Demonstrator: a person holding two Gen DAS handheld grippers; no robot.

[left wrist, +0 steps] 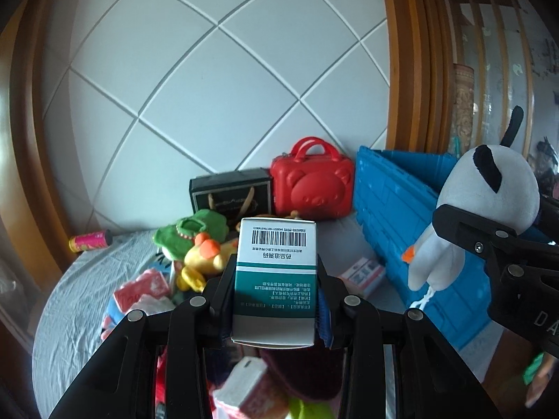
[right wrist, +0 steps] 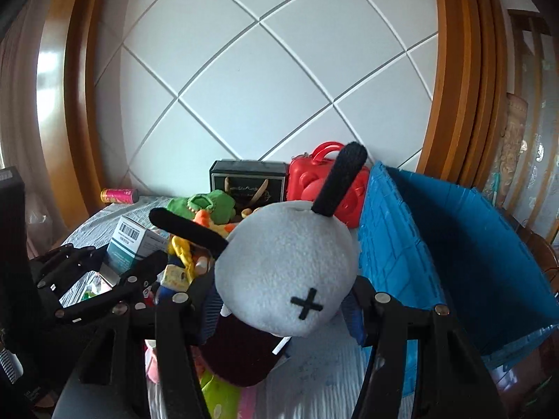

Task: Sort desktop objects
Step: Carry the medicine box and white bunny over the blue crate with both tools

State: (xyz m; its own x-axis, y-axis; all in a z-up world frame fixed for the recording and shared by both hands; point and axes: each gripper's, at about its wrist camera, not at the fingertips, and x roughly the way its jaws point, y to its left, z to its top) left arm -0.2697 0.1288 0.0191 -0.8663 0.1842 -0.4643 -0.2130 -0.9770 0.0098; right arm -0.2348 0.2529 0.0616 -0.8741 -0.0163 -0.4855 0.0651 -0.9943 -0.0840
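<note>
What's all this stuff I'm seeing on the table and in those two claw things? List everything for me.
Medicine box: one, white and teal, clamped in the left claw.
Plush dog: one, white with black ears, clamped in the right claw.
Crate: one, blue, right side of table.
Bear case: one, red, at the back wall.
Gift box: one, black, left of the bear case.
Crocodile plush: one, green, mid-table.
Duck toy: one, yellow, beside the crocodile.
Can: one, pink-yellow, lying far left.
Left gripper: black.
Right gripper: black.

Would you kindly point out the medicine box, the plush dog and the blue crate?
medicine box (left wrist: pixel 276 279), left wrist view, green band.
plush dog (right wrist: pixel 286 272), right wrist view, white head.
blue crate (right wrist: pixel 394 244), right wrist view, near wall.
</note>
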